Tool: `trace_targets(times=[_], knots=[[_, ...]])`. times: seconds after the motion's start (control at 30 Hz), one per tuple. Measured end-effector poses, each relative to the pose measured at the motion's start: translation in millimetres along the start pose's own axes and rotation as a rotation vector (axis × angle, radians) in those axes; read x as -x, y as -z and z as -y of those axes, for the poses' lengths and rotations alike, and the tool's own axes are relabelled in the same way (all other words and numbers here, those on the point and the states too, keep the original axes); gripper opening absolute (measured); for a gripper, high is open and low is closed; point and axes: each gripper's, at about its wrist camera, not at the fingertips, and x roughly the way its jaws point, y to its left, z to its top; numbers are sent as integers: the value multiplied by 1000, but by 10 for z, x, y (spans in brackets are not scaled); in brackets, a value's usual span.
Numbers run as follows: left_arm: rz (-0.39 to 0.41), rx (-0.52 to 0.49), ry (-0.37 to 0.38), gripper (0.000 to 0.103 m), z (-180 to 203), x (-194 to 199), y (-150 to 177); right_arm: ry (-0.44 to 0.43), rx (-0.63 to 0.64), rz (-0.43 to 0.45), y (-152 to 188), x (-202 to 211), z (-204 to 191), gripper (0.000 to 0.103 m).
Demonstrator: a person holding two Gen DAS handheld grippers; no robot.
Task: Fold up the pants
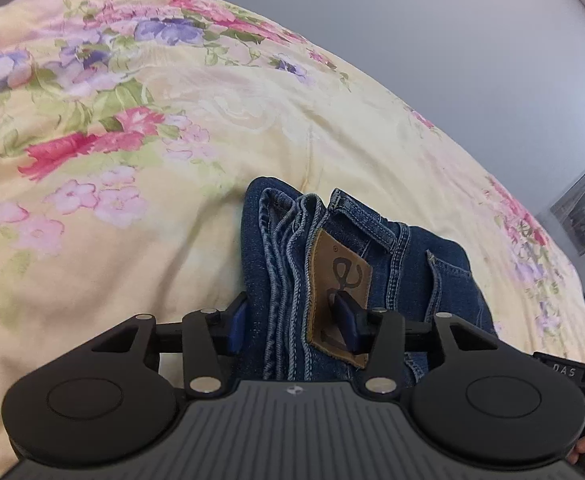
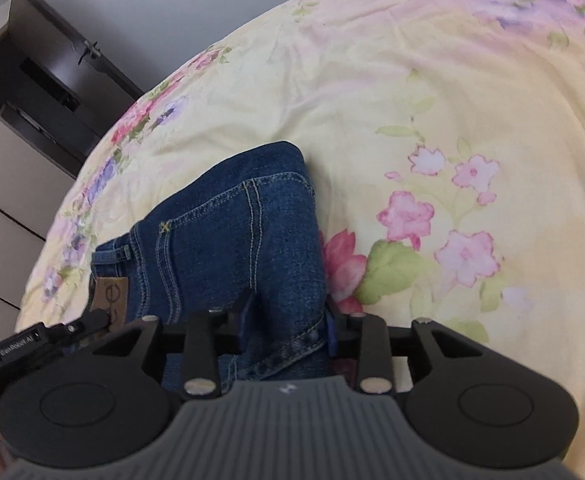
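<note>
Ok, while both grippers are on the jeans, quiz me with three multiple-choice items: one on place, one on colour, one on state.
1. Where do the jeans lie?
A. on a bare floor
B. on a floral bedspread
C. over a chair back

2. What colour is the patch at the waistband?
A. brown
B. white
C. red

3. How are the jeans arranged?
A. spread out full length
B. hanging from a hook
C. folded into a compact bundle

Answers:
1 B: yellow cloth with pink and purple flowers surrounds the denim in both views.
2 A: the left wrist view shows a tan-brown leather label.
3 C: stacked hems and waistband lie together at one edge.
</note>
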Motion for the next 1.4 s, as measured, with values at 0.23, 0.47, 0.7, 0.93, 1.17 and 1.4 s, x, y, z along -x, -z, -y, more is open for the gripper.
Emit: trace_targets(times=[0.23, 0.47, 0.7, 0.93, 1.17, 1.4], knots=[[54, -70, -194, 59, 260, 308, 129, 252, 335, 57, 102, 287, -490, 41], [187, -195, -283, 63, 742, 891, 202, 256, 476, 198, 278, 1033, -873, 55], [278, -259, -277, 76, 1091, 1623, 371, 216, 541, 322, 688, 1868, -1250, 72], [362, -332, -316, 91, 1223, 2092, 680, 223, 538, 443, 1284, 2344, -1434, 78], [401, -356, -343, 95, 1140, 2258, 872, 236, 465, 513, 1737, 2466, -1439, 81], [345, -381, -361, 95, 1022, 2062, 951, 245, 343, 496, 1870, 2250, -1276, 81]])
